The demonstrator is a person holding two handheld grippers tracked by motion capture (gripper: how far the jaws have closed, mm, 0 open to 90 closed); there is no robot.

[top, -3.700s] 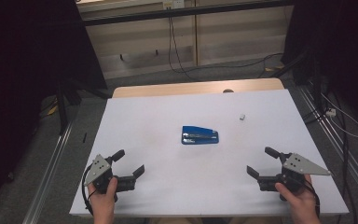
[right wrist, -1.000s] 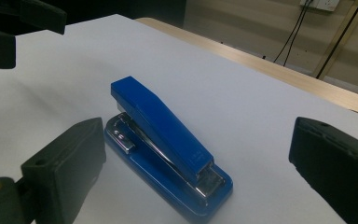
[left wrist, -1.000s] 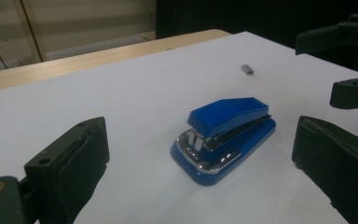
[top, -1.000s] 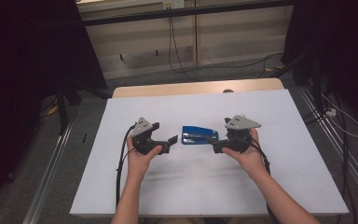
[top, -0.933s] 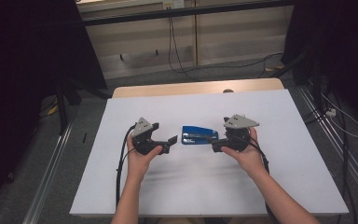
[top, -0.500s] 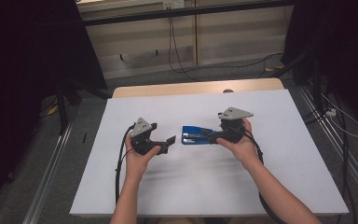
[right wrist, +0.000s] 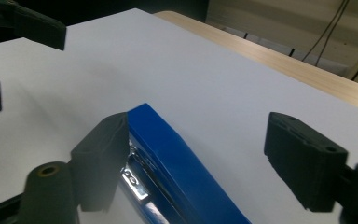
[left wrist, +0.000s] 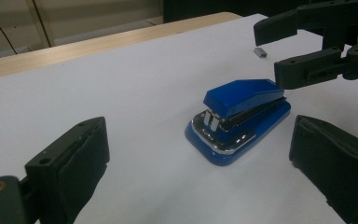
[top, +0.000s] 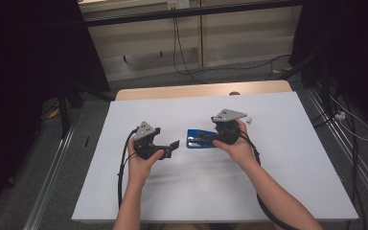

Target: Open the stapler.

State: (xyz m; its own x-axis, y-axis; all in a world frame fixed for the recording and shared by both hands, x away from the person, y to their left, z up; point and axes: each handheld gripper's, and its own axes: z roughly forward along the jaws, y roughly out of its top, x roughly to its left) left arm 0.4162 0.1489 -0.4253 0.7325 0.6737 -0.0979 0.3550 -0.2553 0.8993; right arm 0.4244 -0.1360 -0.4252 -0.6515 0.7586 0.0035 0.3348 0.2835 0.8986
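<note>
A blue stapler (top: 200, 139) with a chrome front plate is seen lying flat near the middle of the white-covered desk (top: 292, 158), whose pale wooden far edge is left bare. The left tongs (top: 168, 148) are held in the person's left hand (top: 143, 160) just to the left of the stapler, apart from it, with the jaws spread wide and empty; in the left gripper view the stapler (left wrist: 238, 119) is framed between those two black jaws, farther off on the desk. The right tongs (top: 210, 138) are held in the right hand (top: 237, 146) at the stapler's right end, jaws open and set to either side of it; in the right gripper view the blue body (right wrist: 182, 172) is seen just beside the left jaw, while the right jaw stands well clear over the white surface. A small pale object (top: 249, 120), too small to identify, is seen on the desk beyond the right hand.
</note>
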